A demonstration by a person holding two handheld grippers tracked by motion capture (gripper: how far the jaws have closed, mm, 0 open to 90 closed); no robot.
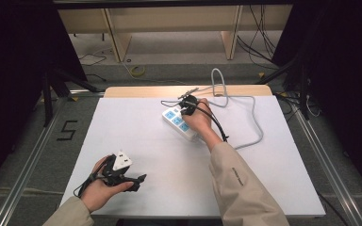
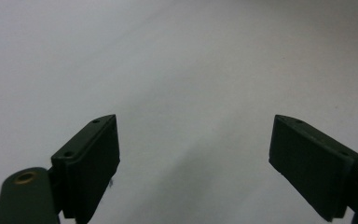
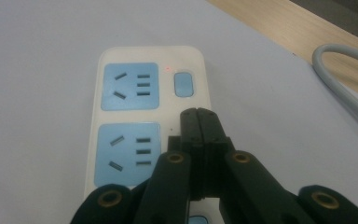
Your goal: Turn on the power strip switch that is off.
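A white power strip (image 1: pixel 178 123) with blue sockets lies at the middle of the white table top (image 1: pixel 146 141). My right gripper (image 1: pixel 185 109) hovers over its far end with the jaws shut and nothing between them. In the right gripper view the closed tips (image 3: pixel 198 112) sit over the strip (image 3: pixel 135 56), beside the second blue socket (image 3: pixel 128 151) and just short of a blue switch (image 3: pixel 183 84). A small red light (image 3: pixel 168 68) glows next to that switch. Whether the tips touch the strip I cannot tell. My left gripper (image 1: pixel 140 182) rests near the front left, open (image 2: pixel 193 149) over bare table.
The strip's grey cable (image 1: pixel 254 117) loops across the right half of the table and off the far edge (image 3: pixel 349 88). A wooden strip (image 1: pixel 188 90) borders the far side. Black cables trail from both grippers. Cables and a shelf lie on the floor beyond.
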